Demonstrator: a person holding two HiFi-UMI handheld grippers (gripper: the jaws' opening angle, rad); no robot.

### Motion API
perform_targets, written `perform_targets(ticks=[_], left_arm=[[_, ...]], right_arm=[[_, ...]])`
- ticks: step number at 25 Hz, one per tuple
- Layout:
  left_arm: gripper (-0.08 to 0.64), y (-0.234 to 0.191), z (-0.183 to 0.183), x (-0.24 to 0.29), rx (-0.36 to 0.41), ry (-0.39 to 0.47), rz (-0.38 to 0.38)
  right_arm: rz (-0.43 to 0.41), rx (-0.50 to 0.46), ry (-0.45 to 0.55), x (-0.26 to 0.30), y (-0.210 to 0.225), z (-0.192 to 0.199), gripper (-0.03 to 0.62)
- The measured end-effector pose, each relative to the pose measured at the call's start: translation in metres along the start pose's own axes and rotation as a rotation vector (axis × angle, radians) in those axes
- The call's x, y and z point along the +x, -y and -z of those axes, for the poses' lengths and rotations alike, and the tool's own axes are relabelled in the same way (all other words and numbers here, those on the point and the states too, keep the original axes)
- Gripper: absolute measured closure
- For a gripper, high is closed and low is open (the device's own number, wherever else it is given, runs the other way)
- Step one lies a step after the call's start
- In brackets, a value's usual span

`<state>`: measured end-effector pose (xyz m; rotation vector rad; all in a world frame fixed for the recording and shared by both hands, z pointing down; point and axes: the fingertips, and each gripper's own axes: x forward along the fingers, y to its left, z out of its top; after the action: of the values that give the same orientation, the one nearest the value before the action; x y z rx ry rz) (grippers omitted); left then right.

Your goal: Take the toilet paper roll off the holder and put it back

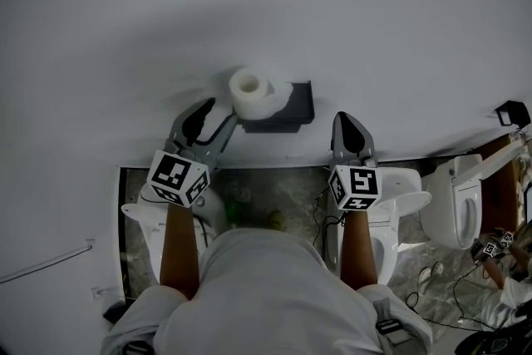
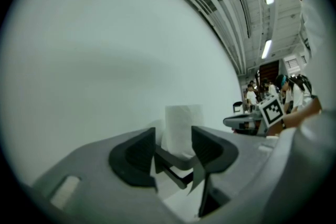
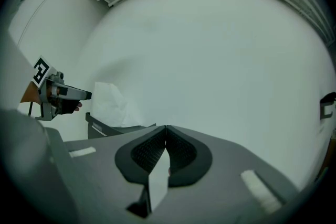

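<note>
A white toilet paper roll (image 1: pixel 248 90) sits on a dark wall-mounted holder (image 1: pixel 291 109) against the plain white wall. My left gripper (image 1: pixel 219 117) is just below and left of the roll, jaws open, one finger close to the holder's left end. In the left gripper view the roll (image 2: pixel 182 124) stands upright just beyond the open left gripper (image 2: pixel 173 140), whose pads do not press on it; the holder's arm (image 2: pixel 173 161) shows in the gap. My right gripper (image 1: pixel 347 127) hangs right of the holder, shut and empty. In the right gripper view the roll (image 3: pixel 109 104) is at the left, past the shut right gripper (image 3: pixel 166 131).
White toilets (image 1: pixel 453 205) stand along the floor below the wall, one under each gripper. A small black fixture (image 1: pixel 512 112) hangs on the wall at the far right. Cables lie on the floor at lower right. Several people (image 2: pixel 262 93) stand far off.
</note>
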<state>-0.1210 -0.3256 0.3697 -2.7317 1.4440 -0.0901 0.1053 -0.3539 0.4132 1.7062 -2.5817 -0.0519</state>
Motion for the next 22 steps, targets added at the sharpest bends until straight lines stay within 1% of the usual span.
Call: perform_targets(ticks=[3,22], left_arm=[[0.339,0.003,0.000,0.002,0.005,0.001,0.011],[0.316,0.018,-0.008,0.014,0.015,0.016,0.052]], right_arm=[[-0.001,-0.003,0.000,-0.001,0.000,0.000,0.594],[0.006,-0.015,-0.006,-0.012,0.006,-0.001,0.594]])
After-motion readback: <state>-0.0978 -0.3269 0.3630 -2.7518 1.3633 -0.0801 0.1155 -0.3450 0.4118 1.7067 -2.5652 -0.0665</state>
